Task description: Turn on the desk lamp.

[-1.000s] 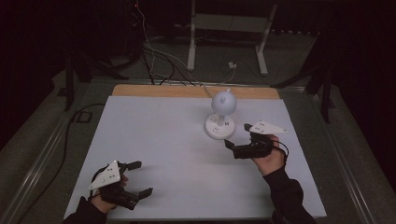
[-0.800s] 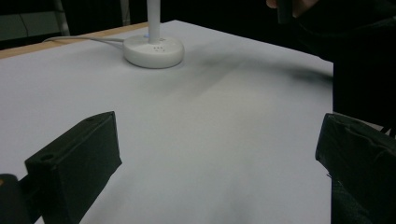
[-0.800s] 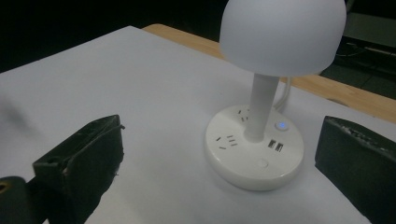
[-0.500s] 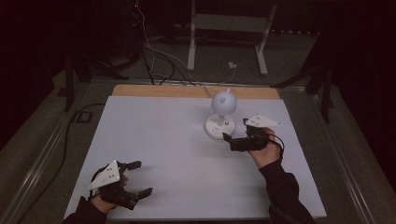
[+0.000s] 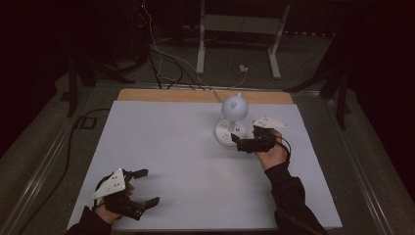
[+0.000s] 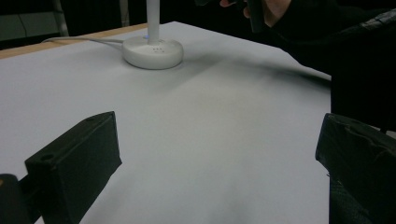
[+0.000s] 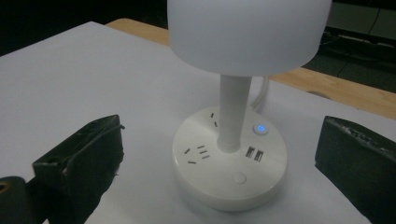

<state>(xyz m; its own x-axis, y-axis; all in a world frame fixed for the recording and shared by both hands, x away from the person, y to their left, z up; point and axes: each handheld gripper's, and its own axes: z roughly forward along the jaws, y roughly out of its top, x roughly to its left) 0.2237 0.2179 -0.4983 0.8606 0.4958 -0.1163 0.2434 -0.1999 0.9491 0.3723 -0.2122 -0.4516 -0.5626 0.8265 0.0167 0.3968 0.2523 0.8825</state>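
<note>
Dark room around a matte white tabletop (image 5: 195,161) with a strip of pale wood (image 5: 166,95) along its far edge; cables (image 5: 161,54) and a light metal stand (image 5: 235,29) on the floor beyond.

At near left, left gripper (image 5: 143,186) resting low by the table's front edge, held in a hand (image 5: 110,211), grey three-cornered plate on top, blocky black jaws spread wide with bare table between them, nothing grasped; same wide gap in the left gripper view (image 6: 219,154).

Right of centre toward the far edge, small white lamp (image 5: 232,120): smooth rounded shade (image 7: 247,32), slim round stem (image 7: 232,116), flat disc base (image 7: 231,161) with socket slots, two USB ports, a glowing blue button (image 7: 260,129) and a white cord (image 6: 79,41) trailing off.

Just right of the base, right gripper (image 5: 238,140) held in a dark-sleeved hand (image 5: 272,154), tips near the base's rim, contact impossible to tell; jaws released and wide in the right gripper view (image 7: 219,158), flanking the base, clear of it.
</note>
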